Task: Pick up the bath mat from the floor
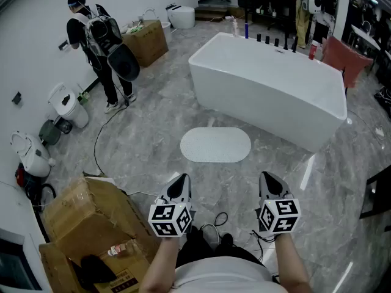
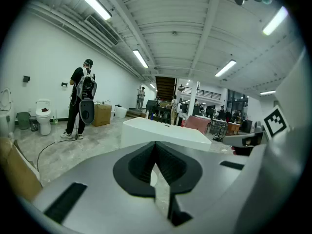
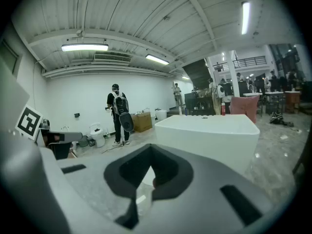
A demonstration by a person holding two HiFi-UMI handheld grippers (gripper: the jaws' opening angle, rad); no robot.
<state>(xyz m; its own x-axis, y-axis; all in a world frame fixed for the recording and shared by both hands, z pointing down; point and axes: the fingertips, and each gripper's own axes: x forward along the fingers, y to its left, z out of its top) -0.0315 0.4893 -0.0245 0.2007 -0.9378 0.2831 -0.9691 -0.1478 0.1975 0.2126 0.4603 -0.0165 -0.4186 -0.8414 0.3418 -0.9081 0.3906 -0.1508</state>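
Observation:
A pale oval bath mat (image 1: 215, 144) lies flat on the grey marbled floor, just in front of the white bathtub (image 1: 269, 87). My left gripper (image 1: 181, 180) is held above the floor short of the mat's near left side, its jaws shut with nothing between them. Level with it, my right gripper (image 1: 269, 179) hangs short of the mat's near right side, also shut and empty. In the left gripper view the closed left gripper (image 2: 156, 145) points toward the bathtub (image 2: 163, 134). The right gripper (image 3: 151, 150) shows the same in its own view, with the tub (image 3: 207, 135) ahead.
Open cardboard boxes (image 1: 91, 224) stand at my near left. A person (image 1: 101, 50) with a backpack stands at the far left near toilets (image 1: 68, 105) and a box (image 1: 146, 41). Cables (image 1: 101, 145) trail across the floor. A dark object (image 1: 376, 194) sits at the right edge.

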